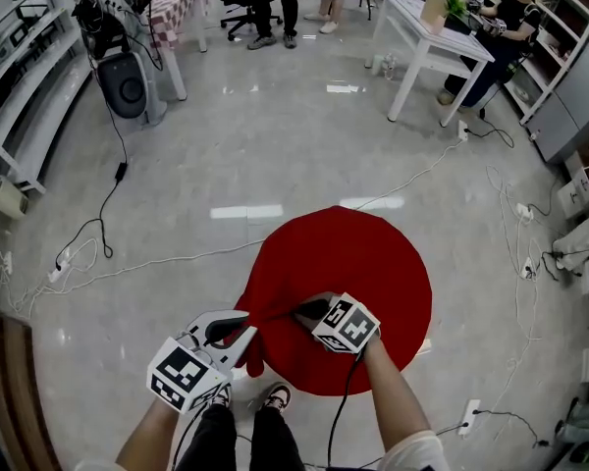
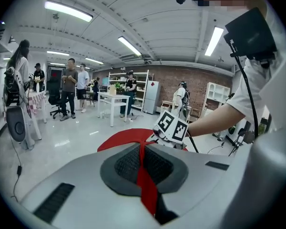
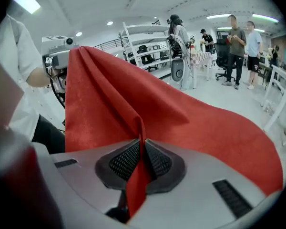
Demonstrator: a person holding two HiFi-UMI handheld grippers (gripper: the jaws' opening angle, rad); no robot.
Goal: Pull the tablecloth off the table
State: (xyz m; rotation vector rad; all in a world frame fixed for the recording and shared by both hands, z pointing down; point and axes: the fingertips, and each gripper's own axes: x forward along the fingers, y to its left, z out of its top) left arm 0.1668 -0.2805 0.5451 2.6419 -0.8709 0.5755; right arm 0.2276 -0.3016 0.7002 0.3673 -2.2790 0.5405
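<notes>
One round tablecloth [image 1: 363,263], seemingly level, edge clamped in left hand-held gripper [image 1: 245,332] and right hand-held gripper [image 1: 304,312]

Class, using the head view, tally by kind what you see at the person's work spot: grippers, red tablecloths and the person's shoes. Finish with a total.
grippers: 2, the left gripper and the right gripper
red tablecloth: 1
shoes: 2
total: 5
</notes>
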